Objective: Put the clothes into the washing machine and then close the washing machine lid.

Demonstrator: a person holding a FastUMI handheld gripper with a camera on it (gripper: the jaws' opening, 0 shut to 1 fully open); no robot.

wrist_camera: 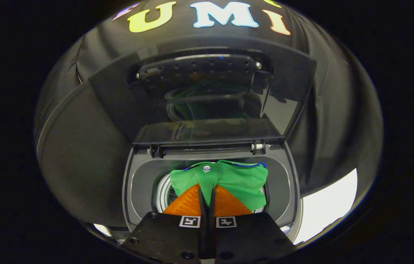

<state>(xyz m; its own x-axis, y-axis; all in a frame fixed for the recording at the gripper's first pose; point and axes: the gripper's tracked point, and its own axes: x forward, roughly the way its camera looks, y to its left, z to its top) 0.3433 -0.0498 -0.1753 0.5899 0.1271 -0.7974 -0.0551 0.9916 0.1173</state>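
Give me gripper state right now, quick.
Gripper: closed on the green garment, both fingers pinching the cloth, held over the washing machine opening; lid up.

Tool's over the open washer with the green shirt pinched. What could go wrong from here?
1. The green garment spreads wider than the drum opening; released now, part may drape on the grey rim.
2. Fabric left on the rim could catch under the lid at closing.
3. Cloth may snag on the tool when it opens.

black cloth wall (82, 146) hangs in folds behind; pale floor (328, 209) brightly lit.
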